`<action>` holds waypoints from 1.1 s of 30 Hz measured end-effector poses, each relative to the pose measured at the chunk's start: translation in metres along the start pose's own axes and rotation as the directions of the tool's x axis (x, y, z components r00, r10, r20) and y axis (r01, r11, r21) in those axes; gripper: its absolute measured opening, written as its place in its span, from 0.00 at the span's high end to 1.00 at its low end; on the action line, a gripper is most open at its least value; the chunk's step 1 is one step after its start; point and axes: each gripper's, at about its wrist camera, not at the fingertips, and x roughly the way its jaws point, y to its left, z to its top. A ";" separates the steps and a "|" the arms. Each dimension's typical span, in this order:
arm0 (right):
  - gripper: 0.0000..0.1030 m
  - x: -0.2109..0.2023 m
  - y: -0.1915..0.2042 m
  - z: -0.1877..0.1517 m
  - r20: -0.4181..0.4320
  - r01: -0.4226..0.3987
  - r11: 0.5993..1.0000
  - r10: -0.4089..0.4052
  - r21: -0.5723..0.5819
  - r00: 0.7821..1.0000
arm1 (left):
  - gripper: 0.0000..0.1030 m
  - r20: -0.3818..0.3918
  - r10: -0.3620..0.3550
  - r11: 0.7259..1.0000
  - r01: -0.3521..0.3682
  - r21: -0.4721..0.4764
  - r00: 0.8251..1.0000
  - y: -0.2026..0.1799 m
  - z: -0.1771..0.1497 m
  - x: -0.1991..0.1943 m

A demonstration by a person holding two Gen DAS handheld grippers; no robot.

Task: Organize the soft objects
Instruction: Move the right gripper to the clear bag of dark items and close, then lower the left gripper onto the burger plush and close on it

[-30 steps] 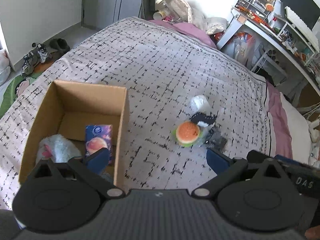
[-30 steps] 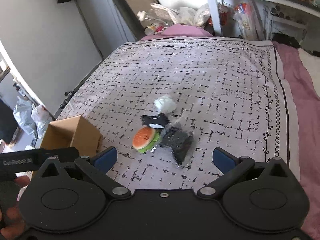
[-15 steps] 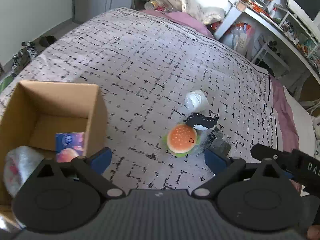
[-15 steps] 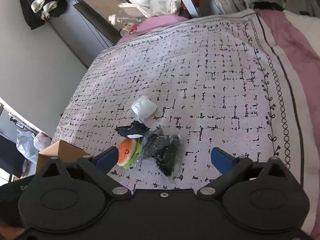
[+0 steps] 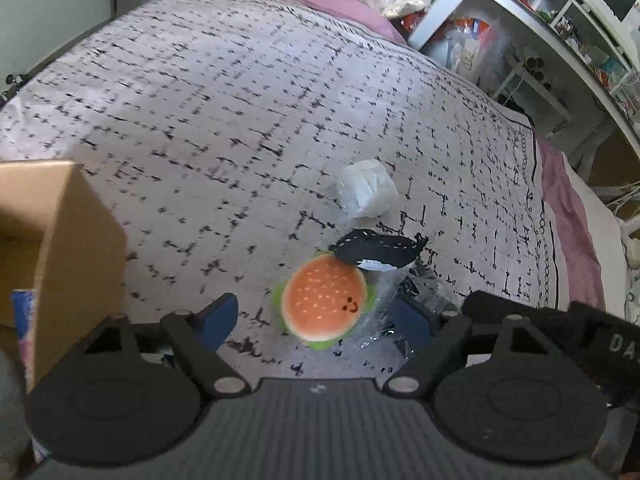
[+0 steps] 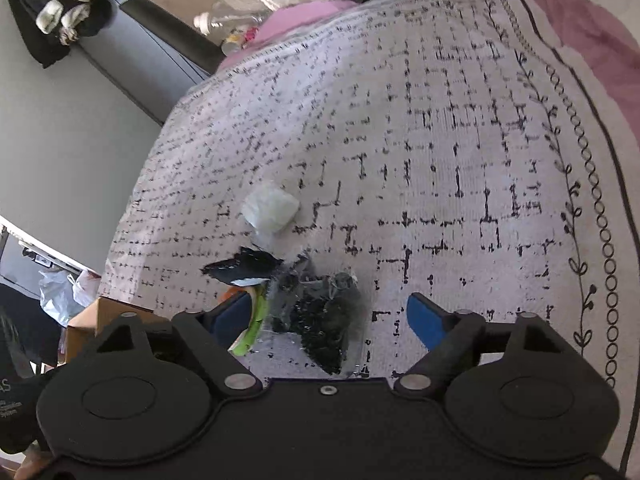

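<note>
Between left fingers [image 5: 218,316], burger plush [image 5: 324,305]

The burger [image 6: 256,320] is mostly hidden behind the right claw's [image 6: 332,316] finger at seven o'clock. The box [image 5: 60,248] is cut off at nine o'clock in the left view. Shelf clutter [image 5: 560,12] at one o'clock is too small to tell.

An orange-and-green burger toy [image 5: 323,306] lies on a white bedspread [image 5: 240,120] with black dashed grid lines.
</note>
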 end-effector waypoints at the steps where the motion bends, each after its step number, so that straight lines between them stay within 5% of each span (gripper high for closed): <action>1: 0.23 0.003 -0.001 0.000 -0.009 0.000 1.000 0.000 0.005 1.000 | 0.20 -0.006 -0.003 1.000 0.003 0.001 1.000 -0.001 0.000 0.004; 9: 0.26 0.025 -0.013 0.000 -0.079 -0.002 0.999 0.007 0.053 0.997 | 0.25 -0.038 0.001 1.000 -0.002 -0.021 0.999 0.003 0.002 0.023; 12: 0.42 0.025 -0.011 0.000 -0.071 -0.022 0.999 0.024 0.035 0.997 | 0.26 -0.042 0.003 1.000 -0.004 -0.023 0.999 0.003 0.002 0.026; 13: 0.56 0.026 -0.011 0.000 -0.079 -0.039 0.999 0.041 0.036 0.996 | 0.27 -0.041 0.007 1.000 -0.007 -0.020 0.999 0.002 0.002 0.027; 16: 0.63 0.029 -0.009 -0.001 -0.095 -0.061 0.998 0.063 0.021 0.994 | 0.37 -0.036 0.011 1.000 -0.012 -0.018 0.999 0.000 0.002 0.028; 19: 0.66 0.026 -0.006 -0.002 -0.093 -0.068 0.998 0.067 0.001 0.993 | 0.53 -0.031 0.003 1.000 -0.004 -0.026 1.000 0.000 0.001 0.028; 22: 0.67 0.022 -0.007 -0.003 -0.090 -0.062 0.998 0.062 0.002 0.994 | 0.57 -0.030 0.003 1.000 -0.004 -0.024 1.000 -0.003 0.002 0.025; 33: 0.68 -0.009 -0.004 -0.004 -0.016 -0.028 1.000 0.028 -0.011 0.999 | 0.58 0.006 0.002 1.000 -0.002 0.020 1.000 -0.015 -0.008 -0.016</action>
